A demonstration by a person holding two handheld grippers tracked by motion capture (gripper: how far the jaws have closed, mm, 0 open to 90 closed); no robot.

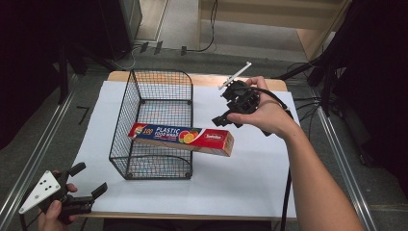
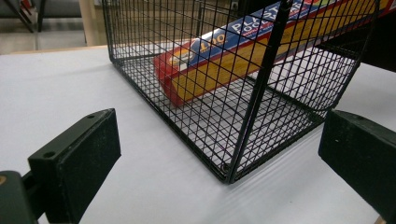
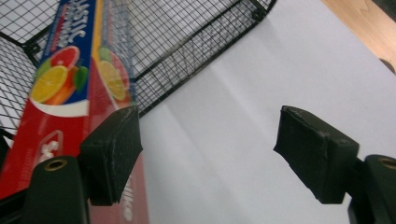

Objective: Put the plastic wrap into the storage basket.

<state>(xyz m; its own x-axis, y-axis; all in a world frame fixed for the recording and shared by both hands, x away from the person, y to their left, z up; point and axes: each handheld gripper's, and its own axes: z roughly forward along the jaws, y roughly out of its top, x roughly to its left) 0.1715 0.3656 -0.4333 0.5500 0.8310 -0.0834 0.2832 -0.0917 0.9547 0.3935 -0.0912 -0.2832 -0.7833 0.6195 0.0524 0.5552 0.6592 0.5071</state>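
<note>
1. My right gripper (image 1: 222, 111) hovers above the white sheet right of the basket, its black jaws spread wide with nothing between them; the box end lies just left of one pad (image 3: 112, 154).
2. My left gripper (image 1: 89, 180) sits at the table's near left corner, jaws wide apart and empty, facing the basket's near corner.
3. The long red-and-blue cardboard box of plastic food wrap (image 1: 183, 138) lies tilted, left end inside the basket, right end sticking out over its right wall.
4. The black wire-mesh basket (image 1: 139, 89) stands on the white paper sheet (image 1: 240, 178) covering the wooden table (image 1: 202, 79).
</note>
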